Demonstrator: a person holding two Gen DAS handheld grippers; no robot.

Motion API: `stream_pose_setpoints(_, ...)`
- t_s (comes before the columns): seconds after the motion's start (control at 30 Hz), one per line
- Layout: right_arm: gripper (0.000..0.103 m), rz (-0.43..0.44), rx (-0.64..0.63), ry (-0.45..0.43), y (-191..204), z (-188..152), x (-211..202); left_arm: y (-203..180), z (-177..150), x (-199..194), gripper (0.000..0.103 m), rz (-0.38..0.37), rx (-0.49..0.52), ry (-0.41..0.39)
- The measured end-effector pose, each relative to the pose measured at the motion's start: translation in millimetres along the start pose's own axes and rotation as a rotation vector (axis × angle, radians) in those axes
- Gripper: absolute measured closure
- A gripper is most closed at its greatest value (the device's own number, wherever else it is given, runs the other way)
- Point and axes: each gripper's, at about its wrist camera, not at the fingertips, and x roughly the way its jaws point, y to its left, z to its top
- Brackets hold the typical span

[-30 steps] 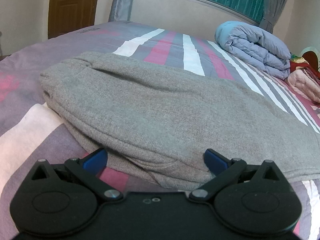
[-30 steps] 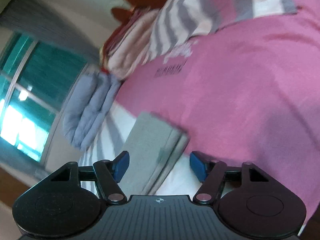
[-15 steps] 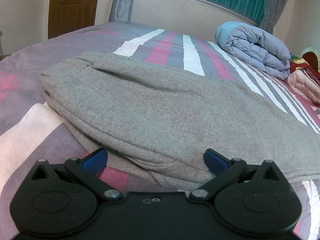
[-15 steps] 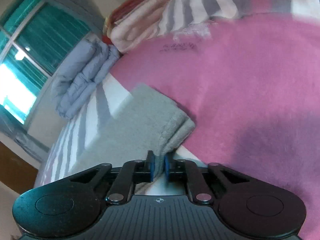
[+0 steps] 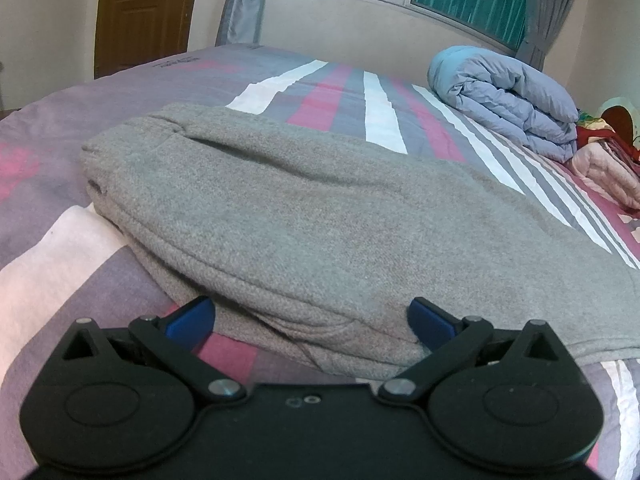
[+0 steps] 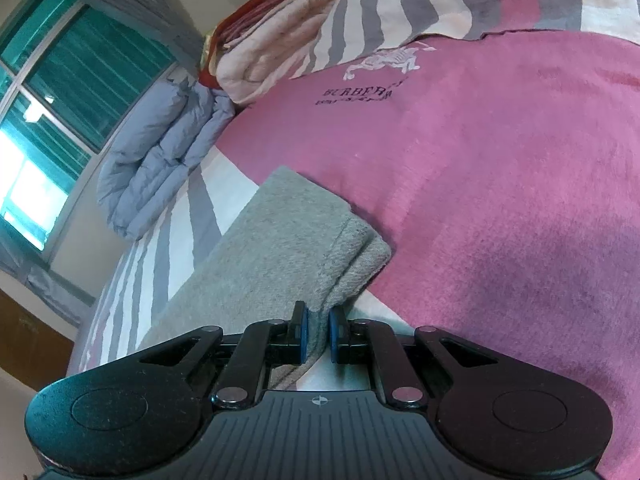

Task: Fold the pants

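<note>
The grey fleece pants (image 5: 320,216) lie lengthwise on the striped bed, the two legs laid one on the other, waist end at the left. My left gripper (image 5: 310,320) is open, its blue fingertips on either side of the near folded edge of the pants, low over the bed. In the right wrist view the leg cuffs (image 6: 352,256) of the pants (image 6: 264,256) lie against a pink part of the bedspread. My right gripper (image 6: 318,334) is shut on the grey cuff edge.
The bed (image 5: 52,256) carries a striped pink, grey and white cover. A rolled blue quilt (image 5: 508,100) and folded pink blankets (image 5: 604,172) lie by the window. They also show in the right wrist view, quilt (image 6: 160,152) and blankets (image 6: 276,52). A wooden door (image 5: 140,12) stands at back left.
My right gripper went from open around the cuffs to shut on the cuff edge, and its view has tilted. The left gripper has barely moved.
</note>
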Motion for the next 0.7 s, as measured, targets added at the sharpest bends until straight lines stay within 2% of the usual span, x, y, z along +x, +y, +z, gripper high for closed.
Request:
stream_pose_setpoints(0.27,0.094,-0.017,0.029,0.003,3,5,4,2,0,-1,0.006,-0.006,0.003,-0.003)
stream_pose_setpoints(0.4,0.094,-0.01,-0.009,-0.045,22,6,-6,7,0,-11,0.006,-0.023,-0.029,-0.028)
stream_pose_setpoints(0.53,0.094,0.049,-0.099,-0.11,60,11,-23,19,0,-23,0.006,-0.036,-0.099,-0.048)
stream_pose_setpoints(0.7,0.094,0.154,-0.249,-0.155,134,5,-35,36,-2,-36,0.006,-0.01,-0.135,-0.059)
